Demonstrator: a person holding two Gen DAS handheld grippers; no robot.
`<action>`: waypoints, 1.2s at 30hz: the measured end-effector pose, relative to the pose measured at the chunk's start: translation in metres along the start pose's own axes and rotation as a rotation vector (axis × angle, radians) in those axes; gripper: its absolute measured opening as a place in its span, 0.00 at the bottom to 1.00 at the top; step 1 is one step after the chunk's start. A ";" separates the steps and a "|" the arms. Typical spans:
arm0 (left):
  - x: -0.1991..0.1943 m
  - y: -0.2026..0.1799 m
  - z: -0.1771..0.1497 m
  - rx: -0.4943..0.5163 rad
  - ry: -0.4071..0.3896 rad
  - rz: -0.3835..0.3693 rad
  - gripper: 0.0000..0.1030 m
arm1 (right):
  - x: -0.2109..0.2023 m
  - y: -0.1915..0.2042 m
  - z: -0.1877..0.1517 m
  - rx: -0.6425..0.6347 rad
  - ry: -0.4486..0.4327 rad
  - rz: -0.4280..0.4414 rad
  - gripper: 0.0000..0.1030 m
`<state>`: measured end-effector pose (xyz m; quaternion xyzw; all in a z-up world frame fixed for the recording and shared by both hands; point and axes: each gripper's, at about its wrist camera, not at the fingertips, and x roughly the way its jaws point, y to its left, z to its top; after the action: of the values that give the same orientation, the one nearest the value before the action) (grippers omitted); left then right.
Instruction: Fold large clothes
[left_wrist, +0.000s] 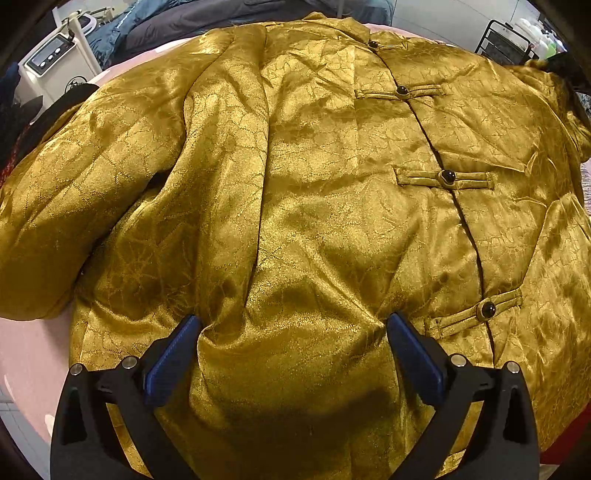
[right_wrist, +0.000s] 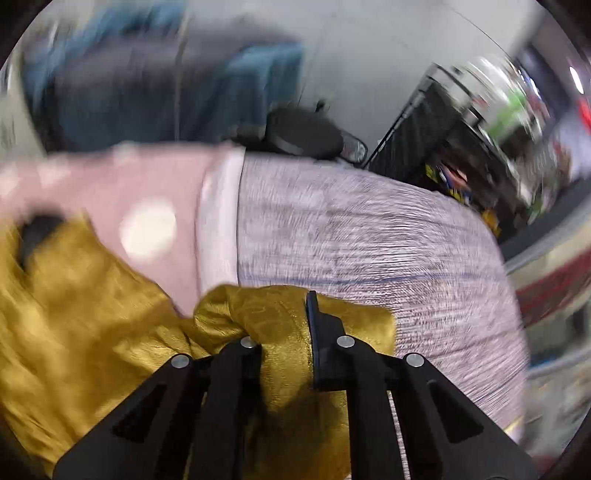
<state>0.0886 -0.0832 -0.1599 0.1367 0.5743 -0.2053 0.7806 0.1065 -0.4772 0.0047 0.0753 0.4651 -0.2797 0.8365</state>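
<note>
A large gold satin jacket (left_wrist: 314, 184) with dark knot buttons (left_wrist: 448, 176) lies spread front-up on a pink surface (left_wrist: 29, 354). My left gripper (left_wrist: 293, 325) is open, its blue-padded fingers (left_wrist: 173, 358) pressed on the fabric near the jacket's lower hem, left of the button line. In the blurred right wrist view, my right gripper (right_wrist: 284, 321) is shut on a bunched fold of the gold jacket (right_wrist: 280, 317), held above a lilac woven cover (right_wrist: 369, 240). The left finger is hidden under the cloth.
A white machine (left_wrist: 55, 62) stands at the back left, dark and blue clothes (left_wrist: 166, 22) behind the jacket, a black wire rack (left_wrist: 506, 40) at the back right. In the right wrist view, a black object (right_wrist: 303, 133) sits beyond the pink cover (right_wrist: 140, 184).
</note>
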 end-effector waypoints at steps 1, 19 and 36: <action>0.000 0.000 0.000 0.001 -0.002 -0.002 0.95 | -0.022 -0.023 0.001 0.105 -0.068 0.070 0.08; 0.000 0.003 0.005 0.013 0.020 -0.009 0.95 | -0.043 -0.165 -0.221 0.605 -0.084 0.194 0.28; -0.002 0.002 0.004 0.010 0.009 -0.002 0.95 | -0.093 -0.037 -0.085 -0.166 -0.151 -0.221 0.80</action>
<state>0.0927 -0.0826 -0.1565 0.1411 0.5770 -0.2083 0.7770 -0.0144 -0.4382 0.0384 -0.0669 0.4278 -0.3353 0.8367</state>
